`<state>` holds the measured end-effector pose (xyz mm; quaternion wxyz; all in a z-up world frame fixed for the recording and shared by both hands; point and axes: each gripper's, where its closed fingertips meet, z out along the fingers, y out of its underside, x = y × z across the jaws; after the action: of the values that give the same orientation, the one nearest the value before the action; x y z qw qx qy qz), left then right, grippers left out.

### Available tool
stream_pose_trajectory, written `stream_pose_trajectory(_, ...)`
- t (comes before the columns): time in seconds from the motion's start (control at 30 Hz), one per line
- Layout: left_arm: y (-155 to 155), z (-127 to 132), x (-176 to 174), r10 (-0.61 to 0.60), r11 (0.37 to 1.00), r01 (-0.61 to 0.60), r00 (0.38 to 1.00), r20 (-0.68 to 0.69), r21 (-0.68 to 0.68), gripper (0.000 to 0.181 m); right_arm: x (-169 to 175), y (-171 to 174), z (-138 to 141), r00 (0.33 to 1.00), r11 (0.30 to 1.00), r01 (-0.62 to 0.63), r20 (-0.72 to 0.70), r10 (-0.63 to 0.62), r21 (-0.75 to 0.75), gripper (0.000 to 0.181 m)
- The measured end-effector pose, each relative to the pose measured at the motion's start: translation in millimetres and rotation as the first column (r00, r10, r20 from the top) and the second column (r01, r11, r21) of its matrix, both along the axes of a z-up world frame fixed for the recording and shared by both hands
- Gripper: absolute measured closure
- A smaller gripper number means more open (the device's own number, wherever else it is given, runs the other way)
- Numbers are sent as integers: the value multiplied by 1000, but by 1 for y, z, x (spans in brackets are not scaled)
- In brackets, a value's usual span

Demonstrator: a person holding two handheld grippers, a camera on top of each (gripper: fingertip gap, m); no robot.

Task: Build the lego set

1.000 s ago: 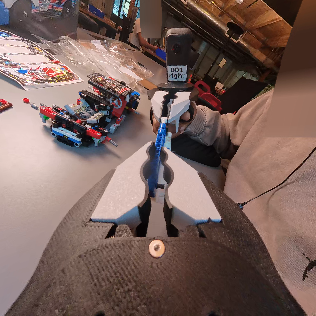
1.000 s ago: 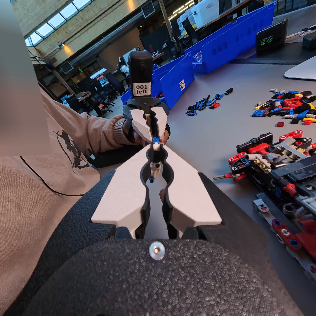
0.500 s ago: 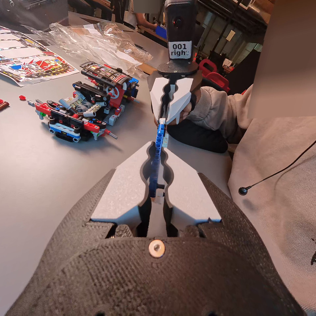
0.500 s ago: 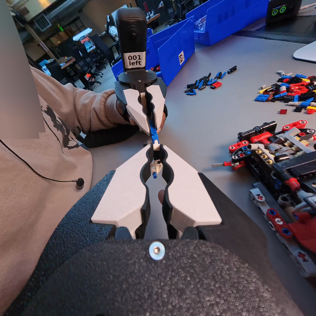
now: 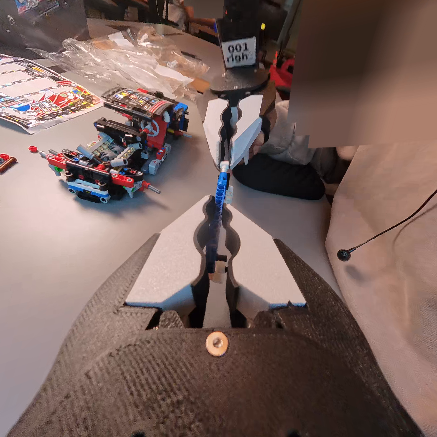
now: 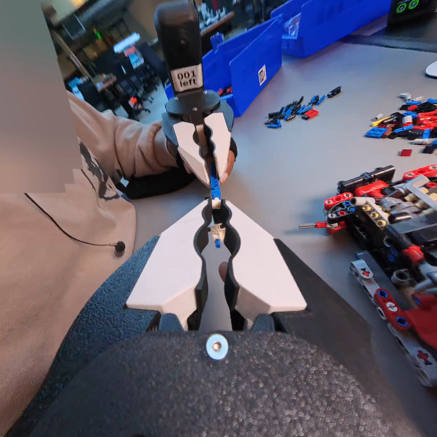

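Up front in the left wrist view, the left gripper is clamped on a blue beam above the table, half-built car off left. From the right wrist view, right gripper pinches a white connector touching that beam's tip.

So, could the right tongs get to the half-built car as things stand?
Probably not right away: the right tongs are shut on a small white connector at the end of the blue beam. The half-built car sits off to their side, with bare table between.
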<state>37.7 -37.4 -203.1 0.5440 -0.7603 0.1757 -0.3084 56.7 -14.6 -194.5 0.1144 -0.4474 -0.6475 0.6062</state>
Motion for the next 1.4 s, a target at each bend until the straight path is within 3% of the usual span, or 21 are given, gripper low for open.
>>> stream_pose_trajectory(0.13,2,8,-5,17,1000,-18,997,73,11,179,-6,4,7,998,999,50,-40,-51,-18,176)
stream_pose_trajectory(0.23,3,9,-5,37,998,-38,999,21,44,179,-6,4,8,998,998,54,-22,-54,-33,177)
stream_pose_trajectory(0.4,4,15,-8,131,975,-92,972,-193,200,179,-10,7,13,990,947,114,115,-82,-301,177)
stream_pose_trajectory(0.5,4,22,-9,190,948,-94,933,-306,303,179,-10,7,19,992,925,104,102,-72,-366,177)
stream_pose_trajectory(0.53,4,23,-8,191,946,-92,932,-307,309,179,-10,7,21,994,928,97,79,-73,-360,177)
stream_pose_trajectory(0.67,1,22,-6,101,975,-64,981,-167,213,179,-6,2,21,990,998,64,-124,-64,-7,177)
stream_pose_trajectory(0.8,-5,15,2,-12,992,23,996,-88,125,179,3,-6,12,974,971,5,-222,49,237,176)
stream_pose_trajectory(0.9,-7,13,3,-40,994,48,996,-78,100,179,5,-8,10,965,948,-2,-247,86,319,176)
stream_pose_trajectory(1.27,-9,13,2,38,976,31,951,-306,217,178,3,-10,8,997,999,-51,-59,51,1,177)
stream_pose_trajectory(1.4,-11,11,3,34,968,60,931,-364,245,179,4,-12,6,995,997,-54,-80,58,57,177)
